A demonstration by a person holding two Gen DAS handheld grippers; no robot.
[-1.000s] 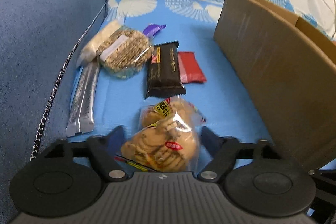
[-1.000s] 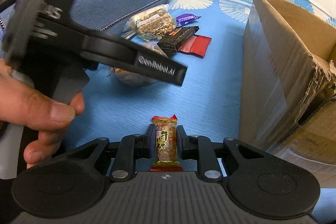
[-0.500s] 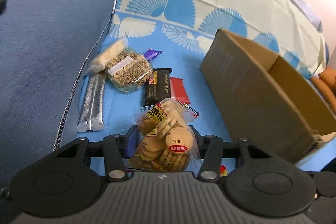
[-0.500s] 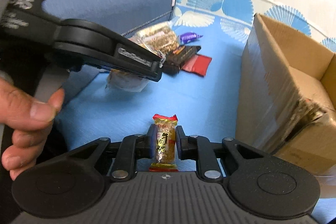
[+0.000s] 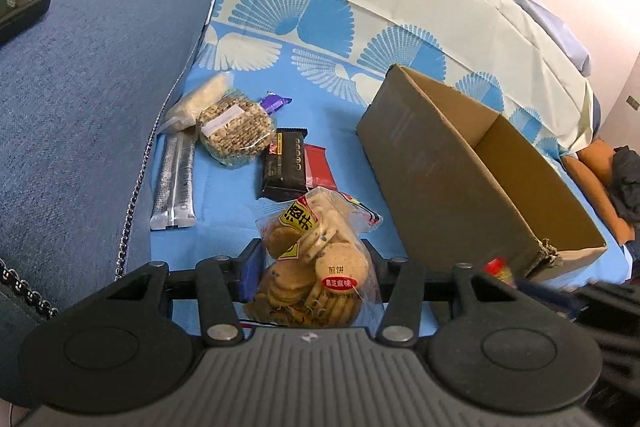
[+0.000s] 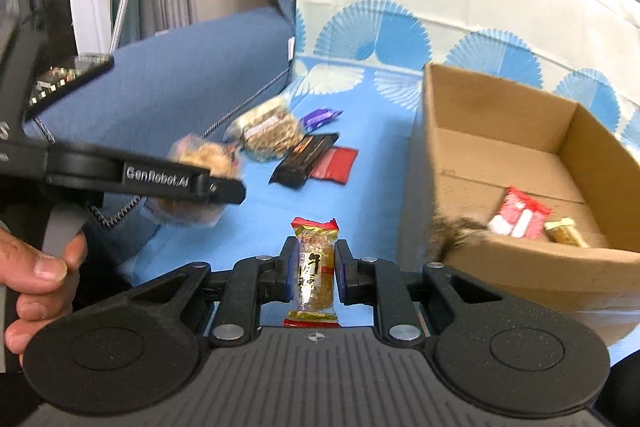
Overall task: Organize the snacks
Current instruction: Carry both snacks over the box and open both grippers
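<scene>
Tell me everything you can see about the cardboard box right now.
The cardboard box is plain brown corrugated card, open-topped, resting on the blue patterned sheet right of the loose snacks. Its near corner is frayed and torn. Inside, on the floor, lie a red-and-white packet and a small yellowish wrapped snack. Neither gripper touches it.

Snack packets loose on the blue sheet, six: one round grain cake pack [image 5: 235, 126]; one pale rice bar [image 5: 198, 101]; one purple candy [image 5: 275, 103]; one black bar [image 5: 285, 165]; one red sachet [image 5: 319, 165]; one pair of silver sticks [image 5: 176, 183]; cardboard box [image 5: 452, 183], one, holding two packets; held items, two: one cookie bag [image 5: 316, 263]; one brown candy [image 6: 316, 273]; grippers, two; phone [image 5: 18, 7], one.
</scene>
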